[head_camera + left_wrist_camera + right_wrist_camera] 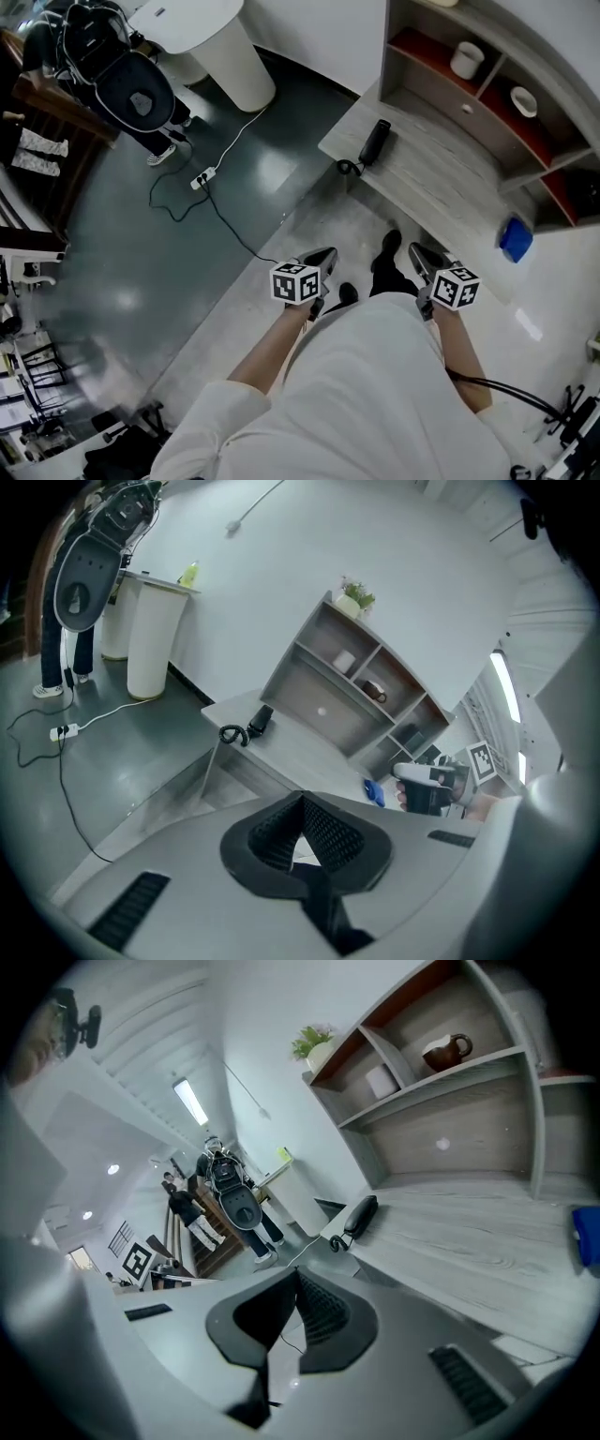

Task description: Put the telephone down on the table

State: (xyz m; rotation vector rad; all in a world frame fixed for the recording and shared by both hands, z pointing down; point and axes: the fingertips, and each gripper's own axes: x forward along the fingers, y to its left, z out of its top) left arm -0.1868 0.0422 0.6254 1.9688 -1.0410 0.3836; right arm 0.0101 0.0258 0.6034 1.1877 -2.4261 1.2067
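The grey table (441, 187) stood below a shelf (487, 112), beside a dark floor (141, 253). The phone (375, 142) lay near the table's end. The left gripper (319, 257) and right gripper (426, 255) were clenched and empty, held at the waist, well apart from the phone.

Telephone (375, 142) at left end on table (441, 183), shelf unit (478, 117) behind table, cup (465, 59) in a shelf compartment

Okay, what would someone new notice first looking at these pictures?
The black telephone lies with its coiled cord at the left end of the grey desk. Nearer the camera, the left gripper and right gripper hang side by side over the floor, jaws together and empty.
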